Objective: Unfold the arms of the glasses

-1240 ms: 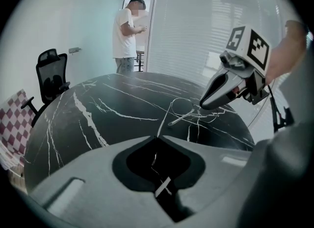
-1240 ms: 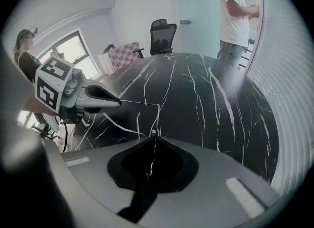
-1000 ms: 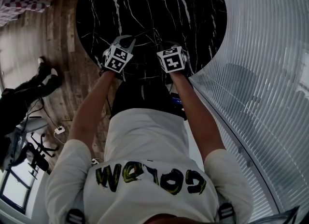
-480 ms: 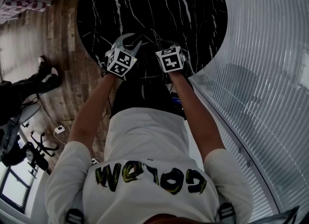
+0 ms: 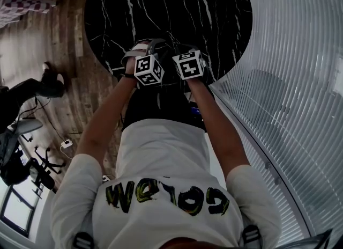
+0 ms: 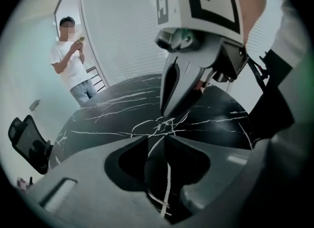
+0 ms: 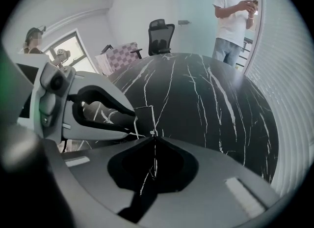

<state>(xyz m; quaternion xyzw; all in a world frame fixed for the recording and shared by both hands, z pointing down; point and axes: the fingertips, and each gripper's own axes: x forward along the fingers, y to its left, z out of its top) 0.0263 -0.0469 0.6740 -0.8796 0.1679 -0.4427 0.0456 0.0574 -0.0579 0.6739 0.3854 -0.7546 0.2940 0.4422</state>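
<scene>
The right gripper [image 7: 153, 134] is pinching the wire glasses [image 7: 145, 120] just over the tabletop [image 7: 211, 104]; the left gripper [image 6: 157, 141], jaws just opening wide, is gripping nothing. A clumsy regrasp could be twisting the frame loose.

Lettered white T-shirt [image 5: 161, 156]; left gripper [image 6: 154, 141] and right gripper [image 7: 154, 136] grey.

ahead of the left gripper [image 6: 156, 142] the black table [image 6: 110, 119] lies bare; just to its right the right gripper [image 6: 166, 111], pinching the glasses [image 7: 145, 119], blocks the way.
</scene>
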